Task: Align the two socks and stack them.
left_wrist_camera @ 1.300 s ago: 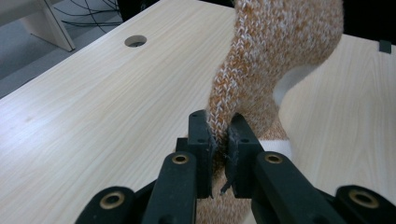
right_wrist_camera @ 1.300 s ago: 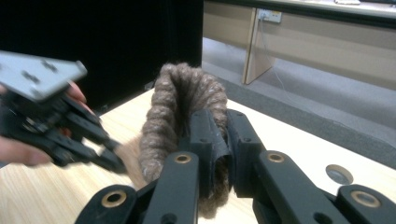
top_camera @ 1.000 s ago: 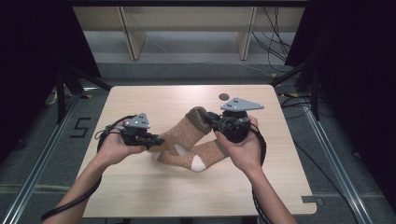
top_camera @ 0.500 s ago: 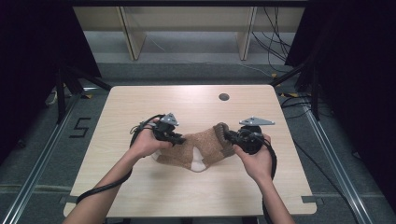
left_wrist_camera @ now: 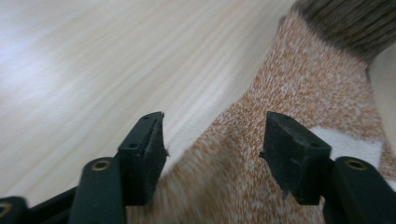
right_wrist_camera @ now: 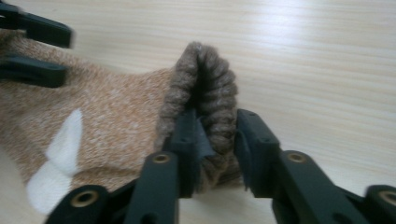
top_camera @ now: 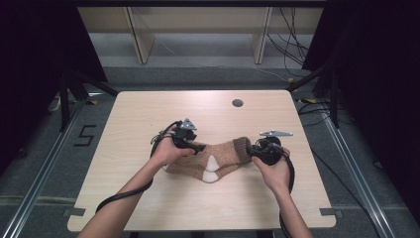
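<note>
left gripper (left_wrist_camera: 212, 140) has just been opening, jaws apart over the sock (top_camera: 213, 161); right gripper (right_wrist_camera: 217, 140), also opening, brackets the cuff (right_wrist_camera: 205, 88) (slack). lift both straight up off the tabletop (top_camera: 148, 114).

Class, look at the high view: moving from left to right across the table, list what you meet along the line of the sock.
left gripper → white heel patch of the sock → brown ribbed cuff → right gripper

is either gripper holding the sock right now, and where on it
The right gripper, its jaws just opening, has the brown ribbed cuff of the sock between them; a firm pinch cannot be told. The left gripper stands open over the sock's body, holding nothing.
</note>
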The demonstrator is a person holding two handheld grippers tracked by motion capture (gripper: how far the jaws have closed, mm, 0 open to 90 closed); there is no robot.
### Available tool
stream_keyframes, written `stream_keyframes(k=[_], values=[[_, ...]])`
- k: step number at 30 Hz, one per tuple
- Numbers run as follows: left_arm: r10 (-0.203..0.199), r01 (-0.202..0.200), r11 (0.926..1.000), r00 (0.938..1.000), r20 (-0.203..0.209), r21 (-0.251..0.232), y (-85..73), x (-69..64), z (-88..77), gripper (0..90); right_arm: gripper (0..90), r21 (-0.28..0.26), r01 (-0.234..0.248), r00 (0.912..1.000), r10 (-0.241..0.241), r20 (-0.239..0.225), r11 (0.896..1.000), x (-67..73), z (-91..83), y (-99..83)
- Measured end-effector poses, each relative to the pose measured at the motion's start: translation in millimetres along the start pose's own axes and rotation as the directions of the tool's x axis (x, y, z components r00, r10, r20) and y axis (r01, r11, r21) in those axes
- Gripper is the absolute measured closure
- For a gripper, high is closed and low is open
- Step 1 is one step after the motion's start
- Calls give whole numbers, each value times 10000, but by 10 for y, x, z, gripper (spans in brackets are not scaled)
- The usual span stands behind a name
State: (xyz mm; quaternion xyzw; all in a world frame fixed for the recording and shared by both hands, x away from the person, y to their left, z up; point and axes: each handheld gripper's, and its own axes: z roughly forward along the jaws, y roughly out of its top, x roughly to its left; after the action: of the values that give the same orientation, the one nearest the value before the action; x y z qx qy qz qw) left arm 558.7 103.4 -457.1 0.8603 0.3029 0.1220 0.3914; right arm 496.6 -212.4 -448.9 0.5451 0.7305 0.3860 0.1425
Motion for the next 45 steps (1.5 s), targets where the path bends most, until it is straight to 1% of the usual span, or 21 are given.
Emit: stream_keyframes(k=[2, 3, 7, 9, 10, 11, 12, 13, 14, 17, 18, 19, 20, 21, 22, 25, 27, 29, 32, 39, 45], values=[[-199, 191, 9992, 9995, -239, -342, -41, 95, -199, 353, 613, -136, -221, 9991, 226, 364, 9997, -92, -81, 52], [-321, 308, 9988, 9989, -328, -384, -72, 136, -269, 354, 604, -281, -34, 9989, 47, 474, 9996, -126, -104, 69], [-892, 899, 9959, 9930, -768, 52, -271, 290, -429, 369, 584, -374, -392, 9985, 406, 378, 9985, -182, -199, 135], [-1428, 1462, 9887, 9859, -875, 333, -385, 345, -440, 375, 580, -369, -347, 9988, 359, 328, 9987, -171, -200, 146], [-1799, 1841, 9821, 9796, -899, 409, -446, 366, -434, 379, 578, -236, -665, 9973, 672, 283, 9975, -127, -195, 145], [-2074, 2111, 9765, 9752, -766, 438, -485, 378, -424, 380, 575, -165, -194, 9992, 200, 347, 9997, -142, -166, 146], [-2303, 2340, 9711, 9704, -732, 461, -516, 377, -411, 382, 572, 17, -267, 9991, 266, 321, 9996, -136, -132, 138], [-2436, 2471, 9677, 9676, -664, 501, -535, 376, -397, 388, 571, 332, -821, 9962, 811, 309, 9961, -91, -101, 124], [-2539, 2565, 9650, 9660, -492, 553, -556, 381, -372, 398, 571, 397, -494, 9983, 481, 325, 9980, -123, -60, 118], [-2395, 2429, 9680, 9693, -561, 634, -578, 365, -306, 464, 600, 919, -588, 9973, 544, 495, 9940, -133, 79, 101], [-2214, 2252, 9720, 9733, -598, 669, -581, 354, -281, 493, 627, 793, -284, 9984, 244, 514, 9964, -152, 129, 92], [-2214, 2252, 9720, 9733, -598, 669, -581, 354, -281, 546, 691, 1041, -404, 9980, 352, 520, 9937, -131, 171, 95], [-1808, 1860, 9798, 9809, -723, 740, -572, 335, -259, 581, 731, 1080, -238, 9985, 183, 515, 9939, -121, 200, 88], [-1684, 1739, 9819, 9830, -738, 752, -567, 327, -254, 617, 770, 1079, -238, 9966, 151, 805, 9939, -95, 228, 77], [-1667, 1723, 9821, 9832, -745, 760, -563, 320, -252, 654, 802, 1181, -99, 9947, -22, 1024, 9930, -92, 241, 75], [-1693, 1749, 9815, 9828, -738, 784, -554, 307, -250, 750, 837, 1135, -283, 9957, 180, 912, 9931, -76, 237, 76], [-1752, 1812, 9807, 9812, -815, 738, -537, 299, -266, 781, 842, 1014, 38, 9947, -141, 1014, 9948, -93, 229, 72], [-1793, 1849, 9808, 9800, -863, 621, -527, 284, -293, 806, 845, 860, 136, 9946, -224, 1014, 9962, -85, 197, 73], [-1810, 1845, 9821, 9800, -825, 377, -505, 255, -381, 817, 846, 827, -172, 9969, 107, 778, 9964, -42, 144, 84], [-1441, 1438, 9896, 9855, -899, -98, -424, 131, -700, 818, 847, 408, 235, 9981, -258, 555, 9989, 50, 7, 117], [-1344, 1339, 9909, 9883, -723, -123, -559, 32, -843, 816, 848, 597, 525, 9975, -552, 445, 9968, 103, -109, 101]])
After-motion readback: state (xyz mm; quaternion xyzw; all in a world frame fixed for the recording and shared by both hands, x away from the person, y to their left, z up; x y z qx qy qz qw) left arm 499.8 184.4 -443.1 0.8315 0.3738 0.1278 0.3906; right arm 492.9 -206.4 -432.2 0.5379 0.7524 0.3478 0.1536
